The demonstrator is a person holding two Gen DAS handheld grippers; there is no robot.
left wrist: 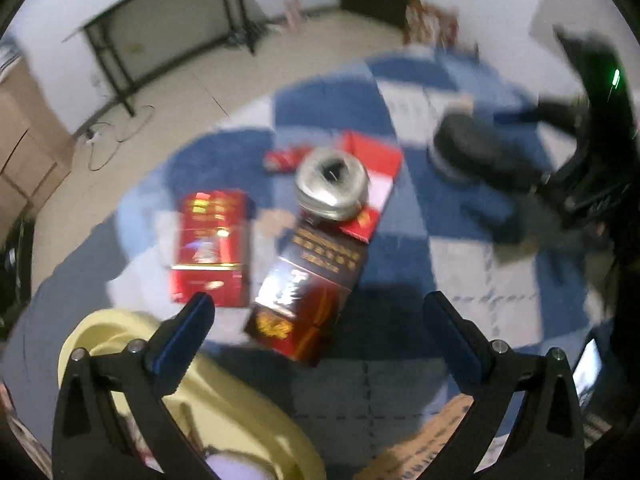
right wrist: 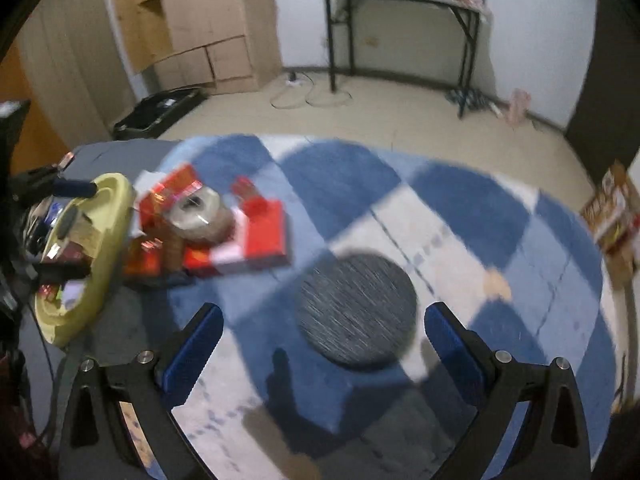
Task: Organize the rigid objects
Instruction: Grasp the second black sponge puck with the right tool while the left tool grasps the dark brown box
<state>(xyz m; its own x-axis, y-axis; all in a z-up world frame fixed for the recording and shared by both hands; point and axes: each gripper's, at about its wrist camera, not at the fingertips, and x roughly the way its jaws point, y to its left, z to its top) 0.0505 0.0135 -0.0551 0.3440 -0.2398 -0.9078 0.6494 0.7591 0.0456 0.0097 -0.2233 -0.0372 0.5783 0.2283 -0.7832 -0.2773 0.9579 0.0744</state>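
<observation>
Left gripper, right gripper: jaws wide, angled floorward.

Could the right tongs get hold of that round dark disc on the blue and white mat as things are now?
Probably yes. The right tongs are wide open and empty, and the round dark disc lies alone on the mat, straight ahead between the two fingers. Nothing covers it; the red boxes sit well off to one side.

Glossy red carton, shiny metal tin (blurred), fuzzy cloth rug, matt yellow plastic basin.
</observation>
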